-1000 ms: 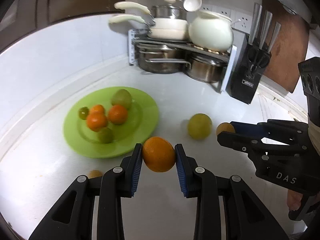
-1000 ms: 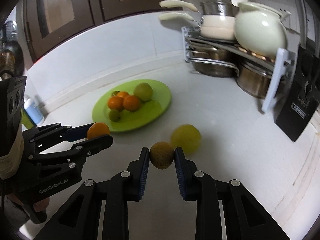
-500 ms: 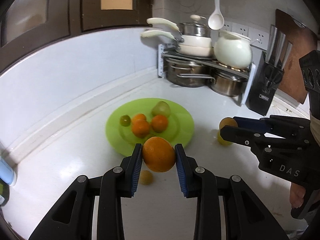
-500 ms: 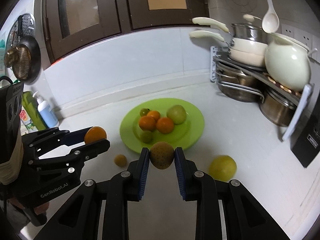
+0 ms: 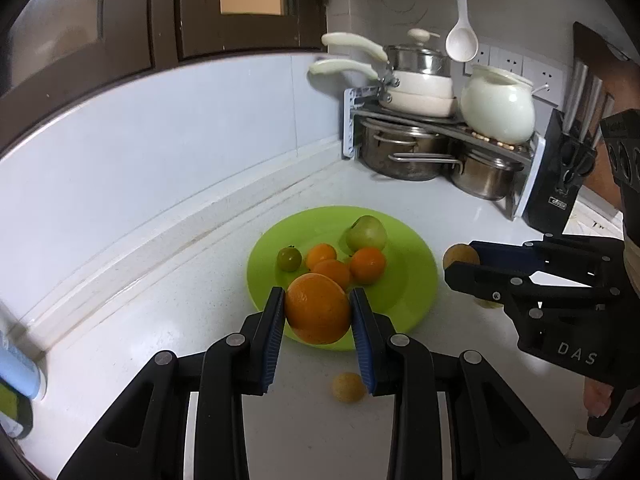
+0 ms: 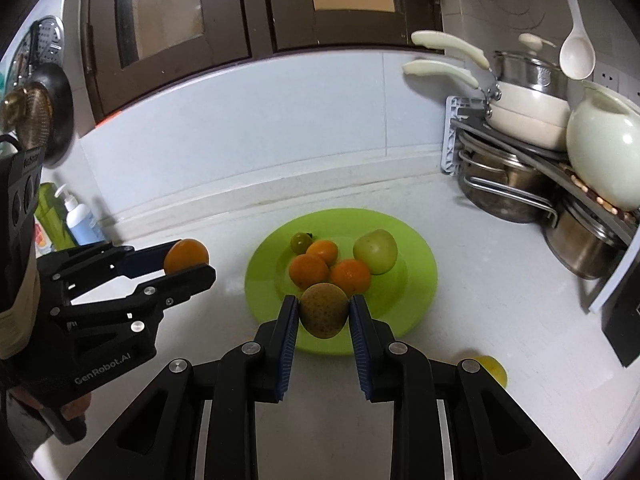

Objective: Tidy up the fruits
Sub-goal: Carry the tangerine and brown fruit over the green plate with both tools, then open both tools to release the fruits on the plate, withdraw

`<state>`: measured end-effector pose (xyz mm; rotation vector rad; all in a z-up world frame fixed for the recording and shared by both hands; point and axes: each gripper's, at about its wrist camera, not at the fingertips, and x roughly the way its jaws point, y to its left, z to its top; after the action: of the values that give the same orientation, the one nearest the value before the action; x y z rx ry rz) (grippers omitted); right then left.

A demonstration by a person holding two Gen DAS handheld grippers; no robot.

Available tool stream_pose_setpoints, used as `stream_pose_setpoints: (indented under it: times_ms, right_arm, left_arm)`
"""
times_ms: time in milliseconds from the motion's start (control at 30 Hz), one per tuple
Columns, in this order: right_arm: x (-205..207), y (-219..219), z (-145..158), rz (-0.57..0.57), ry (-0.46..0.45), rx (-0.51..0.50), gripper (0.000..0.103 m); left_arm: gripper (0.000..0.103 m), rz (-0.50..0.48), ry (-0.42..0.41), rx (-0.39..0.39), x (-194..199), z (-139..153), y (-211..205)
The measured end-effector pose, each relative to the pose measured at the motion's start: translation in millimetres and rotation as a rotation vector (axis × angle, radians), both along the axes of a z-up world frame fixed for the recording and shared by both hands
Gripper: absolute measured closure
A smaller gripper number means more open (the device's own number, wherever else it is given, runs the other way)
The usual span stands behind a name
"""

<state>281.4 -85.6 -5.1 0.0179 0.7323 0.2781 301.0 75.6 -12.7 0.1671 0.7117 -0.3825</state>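
My left gripper (image 5: 318, 312) is shut on a large orange (image 5: 318, 309), held above the near edge of the green plate (image 5: 412, 280). My right gripper (image 6: 324, 312) is shut on a brownish round fruit (image 6: 324, 310), also above the plate's (image 6: 416, 280) near rim. The plate holds a pale green apple (image 6: 375, 251), three small oranges (image 6: 309, 270) and a small green tomato (image 6: 301, 242). A small tan fruit (image 5: 349, 387) lies on the counter below the left gripper. A yellow fruit (image 6: 492, 368) lies on the counter to the right.
A pot rack (image 5: 436, 136) with steel pots, white pans and a white jar stands at the back right. A black knife block (image 5: 560, 184) is beside it. Soap bottles (image 6: 80, 220) stand at the left by the wall. The white counter (image 5: 160, 300) surrounds the plate.
Both grippers have risen and pulled back with their fruits, and now hang over the plate's near edge. The yellow fruit and small tan fruit stayed on the counter.
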Motion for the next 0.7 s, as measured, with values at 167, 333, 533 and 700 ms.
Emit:
stream_pose_setpoints:
  times_ms: [167,333,533,700]
  right_arm:
    - [19,1,-15,-0.006,0.040,-0.002,0.076]
    - [38,-2,-30,-0.020,0.078,0.005,0.076]
    - [54,-4,-46,-0.019,0.114,0.002,0.076]
    - [63,-4,-54,-0.020,0.133,0.003,0.076]
  left_arm:
    - [0.071,-0.008,0.047,0.000,23,-16,-3]
    - [0.071,-0.016,0.091,0.003,44,-33,-8]
    - [0.071,-0.030,0.132,0.006,58,-51,-12]
    - [0.071,-0.040,0.155,0.008,64,-61,-14]
